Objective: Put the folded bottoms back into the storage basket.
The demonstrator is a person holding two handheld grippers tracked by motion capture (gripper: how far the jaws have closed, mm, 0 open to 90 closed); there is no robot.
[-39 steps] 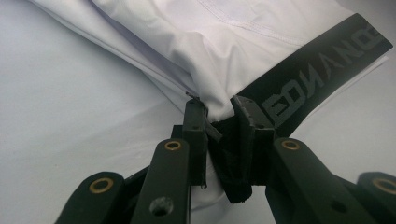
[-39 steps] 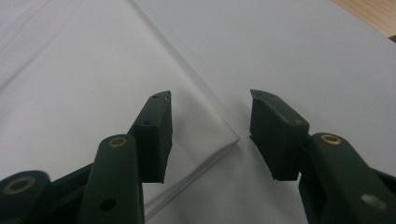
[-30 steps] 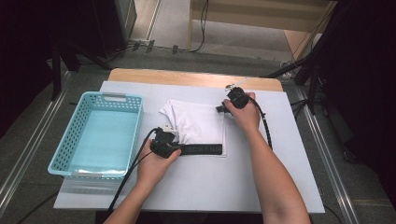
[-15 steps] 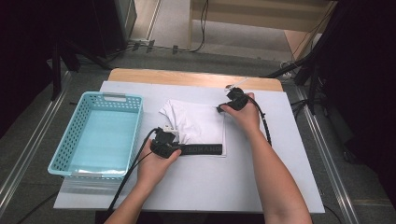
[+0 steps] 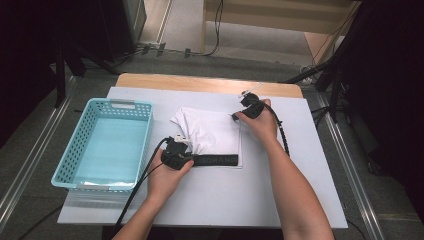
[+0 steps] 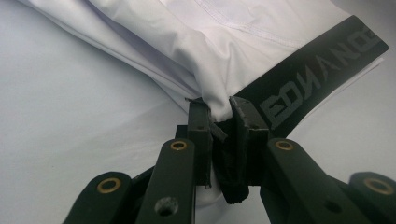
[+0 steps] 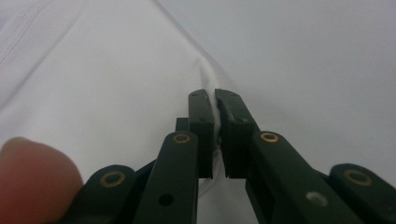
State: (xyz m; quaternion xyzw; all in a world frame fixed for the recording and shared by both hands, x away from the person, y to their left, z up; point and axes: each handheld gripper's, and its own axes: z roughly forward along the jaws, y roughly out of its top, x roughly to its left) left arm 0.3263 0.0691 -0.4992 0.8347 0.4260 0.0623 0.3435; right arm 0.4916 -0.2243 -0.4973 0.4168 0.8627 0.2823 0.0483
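A white garment (image 5: pixel 210 131) with a black lettered waistband (image 5: pixel 220 160) lies flat on the white table (image 5: pixel 300 200). My left gripper (image 5: pixel 193 159) is at the waistband's left end. In the left gripper view its jaws (image 6: pixel 219 108) pinch a fold of white cloth (image 6: pixel 187 42) beside the waistband (image 6: pixel 317 79), and they have just closed a little further on it. My right gripper (image 5: pixel 234 118) is at the garment's far right corner. Its jaws (image 7: pixel 215 100) have just closed onto a thin ridge of the cloth (image 7: pixel 93 84).
A light blue plastic basket (image 5: pixel 65 172) stands on the table left of the garment. A wooden strip (image 5: pixel 200 82) runs along the table's far edge. Cables trail from both grippers along the forearms. Dark floor and stands surround the table.
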